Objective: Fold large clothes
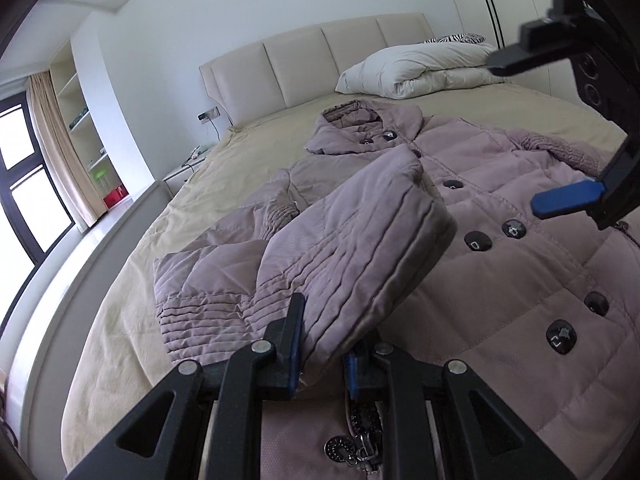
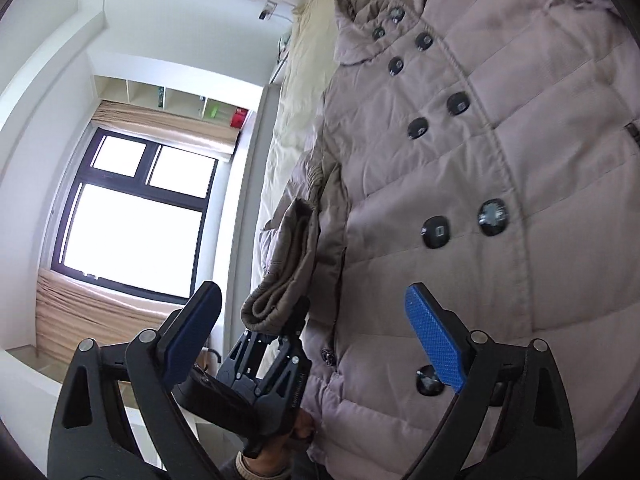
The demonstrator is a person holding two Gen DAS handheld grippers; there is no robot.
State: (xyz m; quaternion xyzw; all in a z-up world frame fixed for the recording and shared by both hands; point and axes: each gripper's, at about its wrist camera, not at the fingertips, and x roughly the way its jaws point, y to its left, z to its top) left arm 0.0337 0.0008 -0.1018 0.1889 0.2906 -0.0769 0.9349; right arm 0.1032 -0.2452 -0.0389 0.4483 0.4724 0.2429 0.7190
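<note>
A large mauve quilted coat [image 1: 480, 240] with dark buttons lies front up on the bed; it also fills the right wrist view [image 2: 480, 160]. My left gripper [image 1: 322, 354] is shut on the cuff end of the coat's sleeve [image 1: 340, 248] and holds it lifted over the coat's front. The same gripper [image 2: 280, 320] shows in the right wrist view, clamped on the sleeve cuff [image 2: 276, 300]. My right gripper [image 2: 316, 340] is open and empty, hovering above the coat's front; it shows at the upper right of the left wrist view [image 1: 532, 136].
The coat lies on a beige bed sheet [image 1: 160, 240]. A folded white duvet [image 1: 416, 68] sits by the padded headboard [image 1: 320, 60]. A window with curtains [image 2: 132, 208] and wall shelves [image 1: 80, 120] stand beyond the bed's left side.
</note>
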